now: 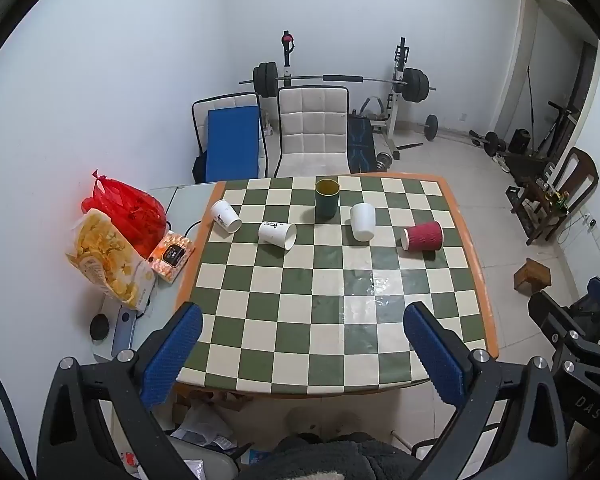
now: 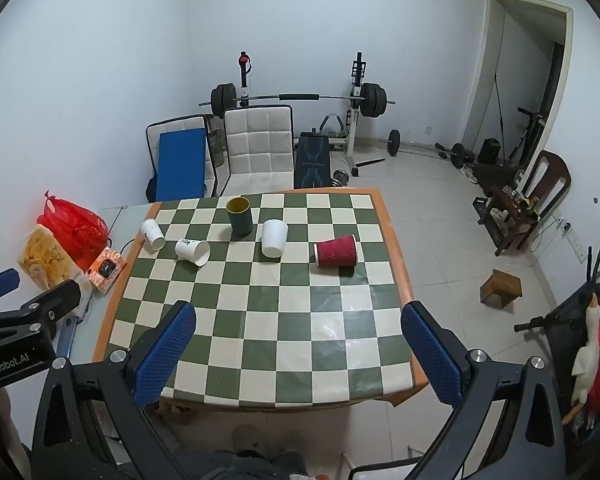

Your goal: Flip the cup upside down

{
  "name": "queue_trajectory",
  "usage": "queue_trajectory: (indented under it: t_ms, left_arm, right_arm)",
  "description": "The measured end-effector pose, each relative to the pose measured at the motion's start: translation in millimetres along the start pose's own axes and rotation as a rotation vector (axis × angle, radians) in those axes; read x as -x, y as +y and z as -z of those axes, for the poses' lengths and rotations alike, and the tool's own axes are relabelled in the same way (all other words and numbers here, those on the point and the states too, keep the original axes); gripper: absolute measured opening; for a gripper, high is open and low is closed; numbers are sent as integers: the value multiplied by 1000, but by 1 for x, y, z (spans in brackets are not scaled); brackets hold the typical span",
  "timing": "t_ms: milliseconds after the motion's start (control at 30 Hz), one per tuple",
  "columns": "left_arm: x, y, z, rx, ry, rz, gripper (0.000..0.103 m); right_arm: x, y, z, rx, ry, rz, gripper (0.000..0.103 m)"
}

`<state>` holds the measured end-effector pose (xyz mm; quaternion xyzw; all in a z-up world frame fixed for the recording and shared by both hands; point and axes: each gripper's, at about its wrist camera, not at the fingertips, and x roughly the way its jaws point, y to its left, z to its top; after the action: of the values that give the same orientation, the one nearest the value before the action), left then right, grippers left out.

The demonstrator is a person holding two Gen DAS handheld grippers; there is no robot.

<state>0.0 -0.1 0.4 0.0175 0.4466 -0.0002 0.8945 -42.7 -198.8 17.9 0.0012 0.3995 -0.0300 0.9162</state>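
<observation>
Five cups sit on the far half of the green-and-cream checkered table (image 1: 284,300) (image 2: 260,320). Two printed white paper cups (image 1: 225,216) (image 1: 278,235) lie on their sides at the left. A dark green cup (image 1: 327,199) (image 2: 240,216) stands upright with its mouth up. Right of it is a plain white cup (image 1: 363,222) (image 2: 275,238); I cannot tell whether it stands or lies. A red ribbed cup (image 1: 422,236) (image 2: 336,251) lies on its side at the right. My left gripper (image 1: 303,316) and right gripper (image 2: 297,312) hang open over the near half, both empty.
A grey side table (image 1: 180,196) at the left carries a red bag (image 1: 124,212), a yellow snack bag (image 1: 104,256) and an orange box (image 1: 172,256). Two padded chairs (image 1: 312,132) stand behind the table, before a barbell rack (image 1: 340,80). A small wooden stool (image 2: 500,286) sits on the floor at the right.
</observation>
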Motion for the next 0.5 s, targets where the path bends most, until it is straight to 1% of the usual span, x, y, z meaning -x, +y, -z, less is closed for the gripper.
queue_trajectory:
  t_ms: [500]
  left_arm:
    - [9,-1,-4,1,-11,3,103]
  right_arm:
    - [2,2,1,-7,4,-4,103]
